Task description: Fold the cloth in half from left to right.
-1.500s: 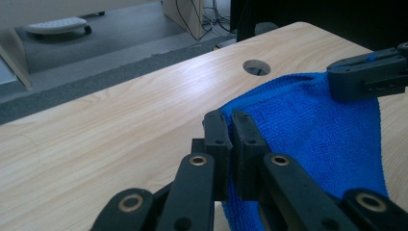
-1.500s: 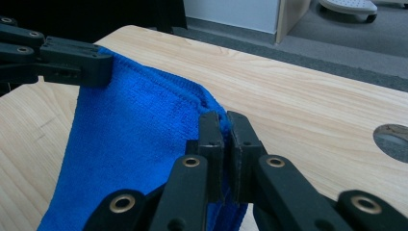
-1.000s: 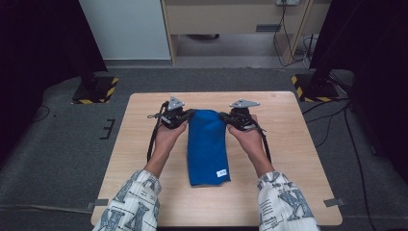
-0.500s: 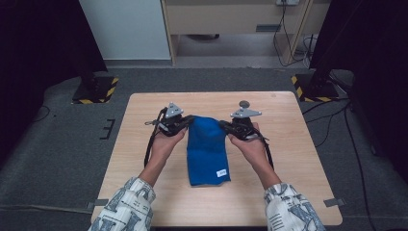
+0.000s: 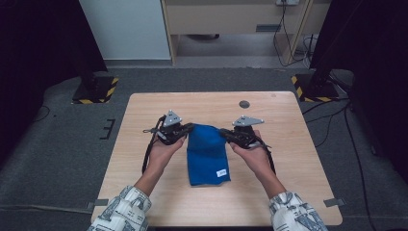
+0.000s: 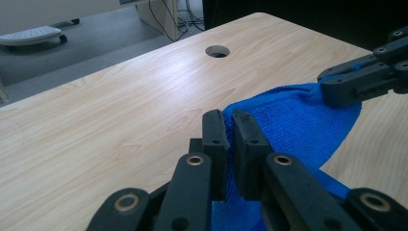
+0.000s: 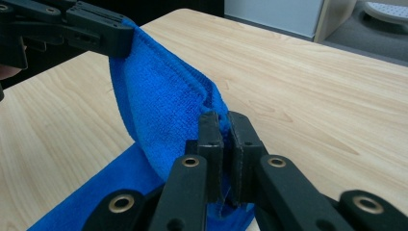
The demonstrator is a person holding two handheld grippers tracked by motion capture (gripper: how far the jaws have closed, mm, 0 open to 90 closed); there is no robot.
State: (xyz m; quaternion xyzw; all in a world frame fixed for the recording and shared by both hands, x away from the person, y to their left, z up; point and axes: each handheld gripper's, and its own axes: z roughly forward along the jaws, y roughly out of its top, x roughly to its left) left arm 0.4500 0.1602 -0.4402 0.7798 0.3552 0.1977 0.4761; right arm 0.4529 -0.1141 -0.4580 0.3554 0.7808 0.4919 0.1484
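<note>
A folded blue towel (image 5: 207,154) with a small white label lies along the middle of the wooden table (image 5: 144,120). Its far end is lifted off the wood and curls back toward the person. My left gripper (image 5: 188,128) is shut on the towel's far left corner, and my right gripper (image 5: 225,132) is shut on the far right corner. In the left gripper view the jaws pinch the blue towel (image 6: 293,120), with the other gripper (image 6: 337,89) clamped on the far corner. In the right gripper view the towel (image 7: 163,106) hangs between both grippers.
A round cable hole (image 5: 244,104) sits in the table near its far edge, beyond the right gripper. Black-and-yellow striped stand bases (image 5: 96,91) rest on the floor at both far corners. A cabinet (image 5: 226,19) stands behind the table.
Both grippers have drawn back toward the person with the towel's far corners, lifting that end and carrying it over the rest of the towel.
</note>
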